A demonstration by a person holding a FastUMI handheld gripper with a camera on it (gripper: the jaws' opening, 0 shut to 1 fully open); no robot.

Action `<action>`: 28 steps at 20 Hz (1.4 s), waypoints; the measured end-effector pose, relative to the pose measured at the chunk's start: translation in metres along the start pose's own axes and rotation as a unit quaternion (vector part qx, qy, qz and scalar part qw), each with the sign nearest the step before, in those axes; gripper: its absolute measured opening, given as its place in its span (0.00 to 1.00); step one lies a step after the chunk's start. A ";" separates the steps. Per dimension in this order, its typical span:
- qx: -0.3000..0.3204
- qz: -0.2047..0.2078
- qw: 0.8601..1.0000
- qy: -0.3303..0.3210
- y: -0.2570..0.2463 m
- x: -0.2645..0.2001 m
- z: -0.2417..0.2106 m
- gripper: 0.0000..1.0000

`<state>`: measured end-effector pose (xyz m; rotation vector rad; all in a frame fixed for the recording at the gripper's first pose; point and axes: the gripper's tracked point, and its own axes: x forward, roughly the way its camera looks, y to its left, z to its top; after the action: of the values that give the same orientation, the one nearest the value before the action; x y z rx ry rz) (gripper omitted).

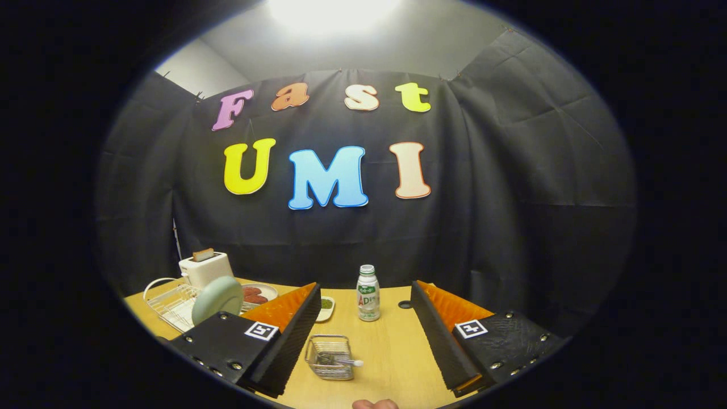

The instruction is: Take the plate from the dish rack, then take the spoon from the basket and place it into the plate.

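A wooden table (392, 352) stands before the black wall. The gripper (366, 352) is wide open, empty, with the basket (331, 357) between its fingers.

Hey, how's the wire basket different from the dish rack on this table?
The wire basket sits between the open gripper fingers, while the dish rack stands further off, beyond the left finger, beside the toaster. The basket looks dark grey; the rack looks white. The basket holds a spoon lying inside; the rack holds a pale green plate standing on edge. Both are open wire holders resting on the wooden table.
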<state>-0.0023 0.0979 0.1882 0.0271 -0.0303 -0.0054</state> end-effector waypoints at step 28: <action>0.034 0.088 0.943 0.318 0.233 0.075 -0.066 0.98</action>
<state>0.0758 0.3324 0.1309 0.0935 0.6158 0.1840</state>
